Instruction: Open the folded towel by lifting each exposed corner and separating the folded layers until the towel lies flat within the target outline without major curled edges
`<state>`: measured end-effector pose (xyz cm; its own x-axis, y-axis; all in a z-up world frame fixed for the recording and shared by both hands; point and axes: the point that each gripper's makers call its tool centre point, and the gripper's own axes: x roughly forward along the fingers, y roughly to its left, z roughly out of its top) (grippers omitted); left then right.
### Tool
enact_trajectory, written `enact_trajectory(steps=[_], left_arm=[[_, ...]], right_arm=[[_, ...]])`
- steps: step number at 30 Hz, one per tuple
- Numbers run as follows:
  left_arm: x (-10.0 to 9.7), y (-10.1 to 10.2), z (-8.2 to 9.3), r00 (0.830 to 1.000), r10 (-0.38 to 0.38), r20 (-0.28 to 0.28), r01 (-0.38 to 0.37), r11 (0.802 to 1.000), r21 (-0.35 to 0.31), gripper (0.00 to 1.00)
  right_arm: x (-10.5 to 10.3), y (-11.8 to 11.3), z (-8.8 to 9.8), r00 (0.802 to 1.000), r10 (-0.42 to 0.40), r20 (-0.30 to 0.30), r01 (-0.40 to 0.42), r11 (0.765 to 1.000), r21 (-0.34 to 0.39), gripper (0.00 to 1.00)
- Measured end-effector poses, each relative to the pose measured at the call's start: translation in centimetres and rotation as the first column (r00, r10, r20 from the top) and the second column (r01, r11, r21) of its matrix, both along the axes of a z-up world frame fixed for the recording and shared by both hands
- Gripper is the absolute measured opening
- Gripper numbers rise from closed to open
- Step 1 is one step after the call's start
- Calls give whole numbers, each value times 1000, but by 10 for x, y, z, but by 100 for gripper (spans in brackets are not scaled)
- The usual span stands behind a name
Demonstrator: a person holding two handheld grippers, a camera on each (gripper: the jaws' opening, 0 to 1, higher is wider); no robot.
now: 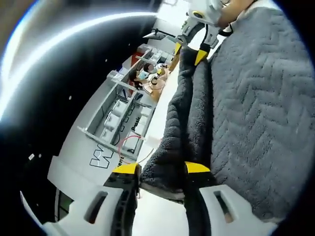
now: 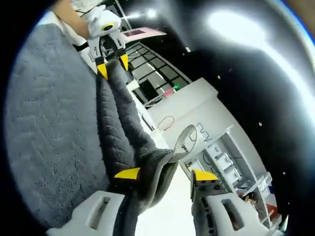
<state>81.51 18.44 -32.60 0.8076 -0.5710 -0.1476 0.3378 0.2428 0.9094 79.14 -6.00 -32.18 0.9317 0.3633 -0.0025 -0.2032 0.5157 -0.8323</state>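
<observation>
Left hand-held gripper (image 1: 162, 169) pinches towel (image 1: 256, 98) edge | right hand-held gripper (image 2: 162, 174) hangs open around corner | we should pull apart slowly.

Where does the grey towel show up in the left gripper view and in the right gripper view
Left gripper view: the grey towel fills the right half, its bunched edge between the jaws.
Right gripper view: it fills the left half.
Shared landmark: the white shelf unit.
</observation>
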Motion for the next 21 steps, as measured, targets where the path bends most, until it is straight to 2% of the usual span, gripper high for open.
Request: enact_trajectory(steps=[2, 4, 7, 9, 10, 16, 18, 19, 21], left_arm=[[1, 1, 1, 1000, 8, -2, -8, 1000, -8, 34], [3, 4, 4, 1000, 16, -13, -17, 999, -49, 34], [9, 11, 8, 999, 49, -7, -50, 995, -81, 38], [10, 14, 8, 998, 59, -25, -61, 993, -104, 37], [11, 16, 8, 997, 62, -39, -66, 991, -116, 36], [10, 15, 11, 998, 52, -24, -54, 991, -122, 38], [9, 14, 11, 998, 44, -33, -48, 990, -129, 39], [9, 15, 14, 998, 46, -40, -51, 988, -149, 40], [9, 16, 16, 998, 44, -47, -52, 984, -169, 41]], right_arm=[[0, 0, 0, 1000, 7, -2, -7, 1000, -4, 31], [1, -3, 3, 1000, -4, 16, 4, 1000, -15, 33], [5, -11, 2, 999, -37, 2, 37, 999, 13, 34], [7, -16, 4, 998, -59, 2, 59, 998, 28, 39], [8, -18, 5, 998, -64, -5, 65, 996, 58, 40], [7, -20, 7, 997, -76, 9, 75, 996, 40, 36], [8, -27, 6, 993, -117, 11, 116, 993, 18, 34], [8, -32, 8, 992, -126, 2, 126, 990, 57, 36], [8, -32, 9, 992, -124, -9, 124, 989, 86, 37]])
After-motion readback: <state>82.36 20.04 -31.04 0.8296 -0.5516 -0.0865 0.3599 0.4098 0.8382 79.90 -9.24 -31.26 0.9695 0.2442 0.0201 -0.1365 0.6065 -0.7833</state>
